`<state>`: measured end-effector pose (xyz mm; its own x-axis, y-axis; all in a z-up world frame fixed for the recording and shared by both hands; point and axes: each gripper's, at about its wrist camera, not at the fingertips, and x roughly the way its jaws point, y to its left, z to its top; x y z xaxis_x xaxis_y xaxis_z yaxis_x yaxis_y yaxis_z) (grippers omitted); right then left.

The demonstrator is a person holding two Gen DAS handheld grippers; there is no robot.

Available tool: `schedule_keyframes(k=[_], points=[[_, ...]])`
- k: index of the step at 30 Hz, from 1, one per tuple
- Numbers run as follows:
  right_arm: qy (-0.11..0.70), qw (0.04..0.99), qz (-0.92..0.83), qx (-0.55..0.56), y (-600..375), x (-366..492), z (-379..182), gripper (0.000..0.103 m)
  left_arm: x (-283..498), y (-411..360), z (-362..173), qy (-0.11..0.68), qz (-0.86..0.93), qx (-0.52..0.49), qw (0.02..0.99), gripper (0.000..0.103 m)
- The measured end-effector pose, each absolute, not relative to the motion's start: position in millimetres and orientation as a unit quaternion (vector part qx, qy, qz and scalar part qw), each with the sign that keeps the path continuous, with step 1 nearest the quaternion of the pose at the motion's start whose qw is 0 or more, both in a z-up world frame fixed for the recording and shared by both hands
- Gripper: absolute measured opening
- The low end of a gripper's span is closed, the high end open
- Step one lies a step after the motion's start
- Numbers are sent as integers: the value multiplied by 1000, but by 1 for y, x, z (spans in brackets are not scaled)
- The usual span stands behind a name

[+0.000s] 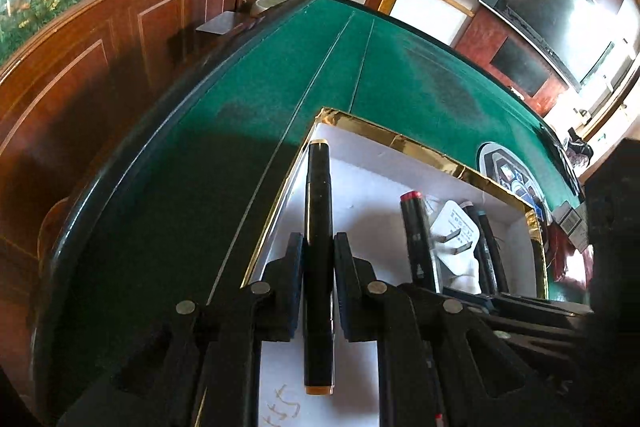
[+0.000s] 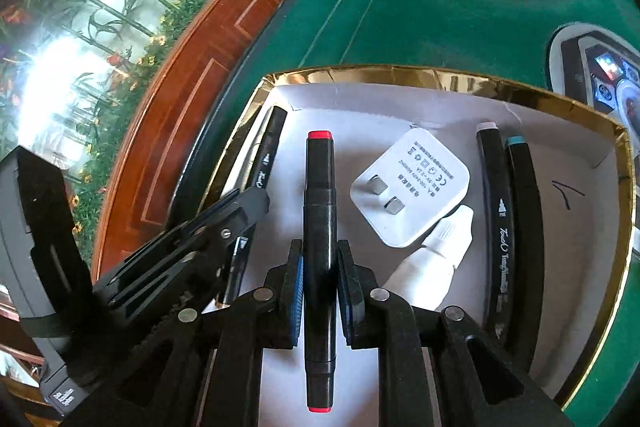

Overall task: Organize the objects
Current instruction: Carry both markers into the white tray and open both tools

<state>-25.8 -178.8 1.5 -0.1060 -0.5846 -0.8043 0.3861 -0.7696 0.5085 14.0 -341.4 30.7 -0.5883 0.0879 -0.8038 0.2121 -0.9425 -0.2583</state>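
My left gripper (image 1: 318,247) is shut on a black marker with orange caps (image 1: 318,211), held over the left side of a white box with a gold rim (image 1: 432,151). My right gripper (image 2: 319,251) is shut on a black marker with red caps (image 2: 319,195) over the same box (image 2: 400,77). The left gripper also shows in the right wrist view (image 2: 240,203) at the box's left wall. In the box lie a white plug adapter (image 2: 412,183), a white tube (image 2: 436,255) and two black markers (image 2: 496,211) at the right.
The box sits on a green felt table (image 1: 248,107) with a dark padded rim. A round control panel (image 2: 600,71) is set in the felt beyond the box. A wood-panelled wall (image 1: 80,59) and flower mural stand to the left.
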Motion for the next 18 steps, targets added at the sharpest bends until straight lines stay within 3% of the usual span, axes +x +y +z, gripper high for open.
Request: schedule_keyframes(k=[2, 4, 13, 15, 18], points=[[-86, 328, -740, 581, -177, -26, 1, 17, 14, -342, 31, 167, -877, 449, 35, 15], [-82, 324, -744, 579, -181, -29, 3, 17, 14, -344, 32, 173, -879, 444, 32, 26], [-121, 331, -746, 565, -162, -32, 12, 19, 24, -345, 40, 217, -876, 430, 16, 48], [-123, 334, -757, 549, -151, -26, 24, 23, 32, -342, 49, 215, -882, 418, 21, 65], [-112, 335, -786, 508, -128, -10, 50, 51, 47, -334, 68, 197, -896, 395, 39, 75]])
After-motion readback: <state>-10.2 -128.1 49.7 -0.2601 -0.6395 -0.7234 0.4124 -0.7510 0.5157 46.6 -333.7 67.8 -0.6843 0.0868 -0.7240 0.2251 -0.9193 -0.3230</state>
